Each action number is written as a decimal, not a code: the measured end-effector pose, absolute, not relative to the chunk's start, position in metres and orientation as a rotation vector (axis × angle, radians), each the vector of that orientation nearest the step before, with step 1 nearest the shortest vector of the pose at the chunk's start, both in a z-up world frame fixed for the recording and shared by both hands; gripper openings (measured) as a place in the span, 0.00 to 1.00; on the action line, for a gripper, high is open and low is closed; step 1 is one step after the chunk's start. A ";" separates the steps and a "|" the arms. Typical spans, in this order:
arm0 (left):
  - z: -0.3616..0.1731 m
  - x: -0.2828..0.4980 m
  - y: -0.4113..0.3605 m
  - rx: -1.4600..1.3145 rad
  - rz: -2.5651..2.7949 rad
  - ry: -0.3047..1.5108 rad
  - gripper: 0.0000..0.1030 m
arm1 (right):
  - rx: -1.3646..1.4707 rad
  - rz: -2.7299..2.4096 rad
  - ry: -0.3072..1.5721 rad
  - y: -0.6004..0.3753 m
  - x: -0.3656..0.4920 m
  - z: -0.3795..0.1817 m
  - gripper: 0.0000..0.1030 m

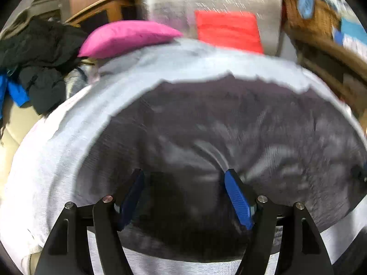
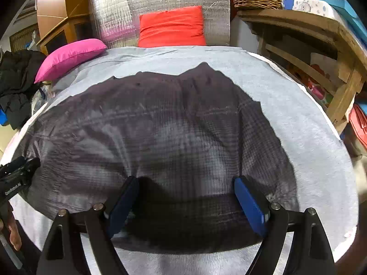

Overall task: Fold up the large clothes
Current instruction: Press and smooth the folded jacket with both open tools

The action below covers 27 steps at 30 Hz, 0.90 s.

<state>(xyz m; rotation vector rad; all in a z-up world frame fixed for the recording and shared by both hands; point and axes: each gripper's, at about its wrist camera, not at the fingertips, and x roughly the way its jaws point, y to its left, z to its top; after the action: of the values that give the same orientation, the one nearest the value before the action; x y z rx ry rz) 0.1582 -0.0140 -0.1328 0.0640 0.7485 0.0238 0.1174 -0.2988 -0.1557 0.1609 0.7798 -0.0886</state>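
We hold both tools low over a dark grey checked garment (image 2: 165, 142) that lies spread flat across the pale grey sheet (image 2: 298, 119), filling the centre of both views, presumably laid out so its edges can be found for a first fold. Our right gripper (image 2: 185, 194) hangs at the garment's near hem with its blue pads (image 2: 250, 204) wide apart and nothing between them. Our left gripper (image 1: 183, 190) is equally spread and empty, its view blurred. A pink cushion (image 2: 71, 55) and a red cushion (image 2: 172, 27) sit beyond, in the upper part of the frame, clear of the working area.
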 end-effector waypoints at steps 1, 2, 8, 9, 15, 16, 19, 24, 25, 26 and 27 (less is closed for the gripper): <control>-0.125 0.158 -0.008 0.039 0.040 0.725 0.72 | 0.163 -0.086 0.759 -0.300 0.119 -0.147 0.85; -0.120 0.158 -0.003 0.021 0.052 0.715 0.73 | 0.158 -0.084 0.733 -0.298 0.119 -0.137 0.86; -0.107 0.186 -0.014 -0.056 0.003 0.738 0.73 | 0.120 -0.031 0.745 -0.280 0.168 -0.112 0.86; -0.108 0.188 -0.021 -0.047 -0.012 0.740 0.73 | 0.111 -0.026 0.754 -0.276 0.176 -0.113 0.86; -0.133 0.220 -0.068 0.054 -0.046 0.813 0.73 | 0.052 -0.039 0.877 -0.256 0.225 -0.143 0.86; -0.142 0.228 -0.069 0.067 -0.029 0.845 0.73 | 0.059 -0.049 0.914 -0.259 0.230 -0.153 0.86; -0.160 0.238 -0.071 0.114 -0.018 0.885 0.77 | 0.042 -0.048 0.914 -0.260 0.233 -0.168 0.88; -0.165 0.241 -0.077 0.157 -0.013 0.894 0.78 | 0.022 -0.079 0.918 -0.254 0.238 -0.175 0.92; -0.165 0.240 -0.076 0.161 -0.018 0.890 0.78 | 0.018 -0.084 0.916 -0.252 0.238 -0.174 0.92; -0.163 0.238 -0.075 0.161 -0.021 0.887 0.78 | 0.014 -0.085 0.917 -0.251 0.237 -0.174 0.92; -0.159 0.237 -0.072 0.150 -0.031 0.889 0.78 | 0.017 -0.082 0.917 -0.251 0.237 -0.172 0.92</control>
<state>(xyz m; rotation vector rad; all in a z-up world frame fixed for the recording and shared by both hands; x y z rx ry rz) 0.2365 -0.0718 -0.1590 0.1497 0.8892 -0.0308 0.2373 -0.2513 -0.1721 0.0169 0.9171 -0.0821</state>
